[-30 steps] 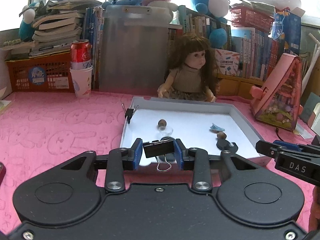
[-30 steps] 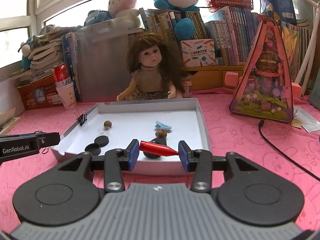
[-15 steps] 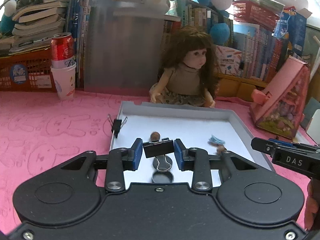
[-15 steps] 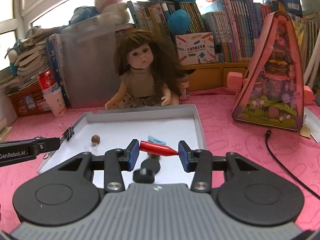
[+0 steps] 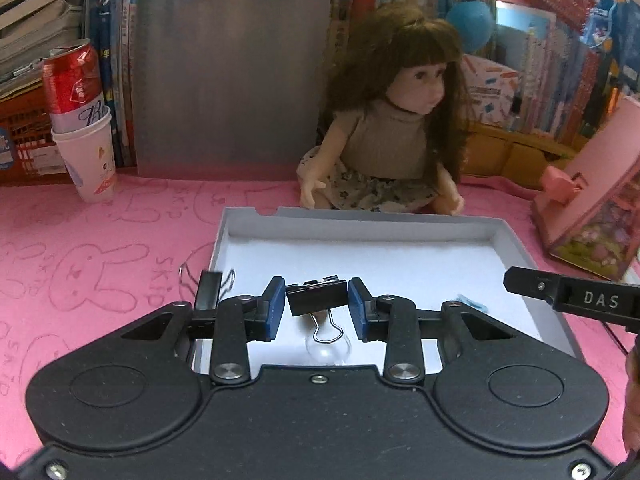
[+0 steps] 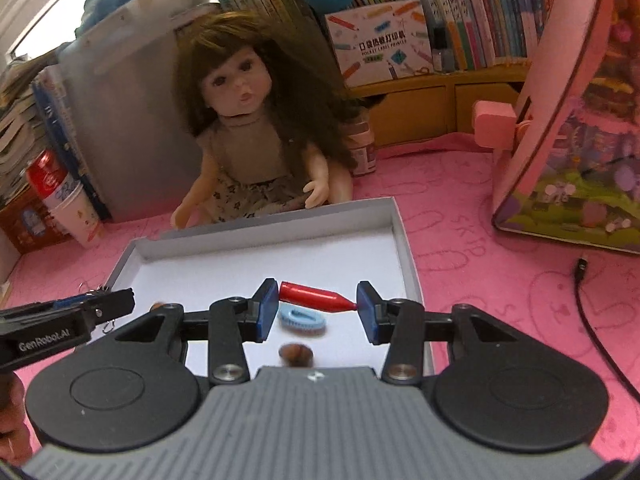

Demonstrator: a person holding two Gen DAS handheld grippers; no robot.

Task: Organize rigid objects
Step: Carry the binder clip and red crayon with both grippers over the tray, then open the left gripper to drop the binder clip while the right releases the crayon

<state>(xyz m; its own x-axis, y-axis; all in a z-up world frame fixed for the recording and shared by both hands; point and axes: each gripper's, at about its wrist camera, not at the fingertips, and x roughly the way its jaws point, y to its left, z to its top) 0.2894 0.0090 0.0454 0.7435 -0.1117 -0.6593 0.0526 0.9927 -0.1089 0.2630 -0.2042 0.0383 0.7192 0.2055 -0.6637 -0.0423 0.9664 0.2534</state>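
Over white tray (image 6: 404,240): right fingers (image 6: 366,308) grip red bullet-shaped piece (image 6: 314,298) crosswise, tip right; left fingers (image 5: 276,308) clamp binder clip (image 5: 316,303).

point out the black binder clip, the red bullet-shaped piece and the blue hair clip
black binder clip (image 5: 316,298), left wrist view, middle of its black body
red bullet-shaped piece (image 6: 310,296), right wrist view, middle of its barrel
blue hair clip (image 6: 301,319), right wrist view, its centre

**Red cone-tipped piece held above white tray**

The right hand-held gripper (image 6: 317,307) clamps a red bullet-shaped piece (image 6: 314,297) above the white tray (image 6: 404,248), where a blue clip (image 6: 301,320) and brown nut (image 6: 296,353) lie. A doll (image 6: 250,140) sits behind on the pink worktop (image 6: 460,216).
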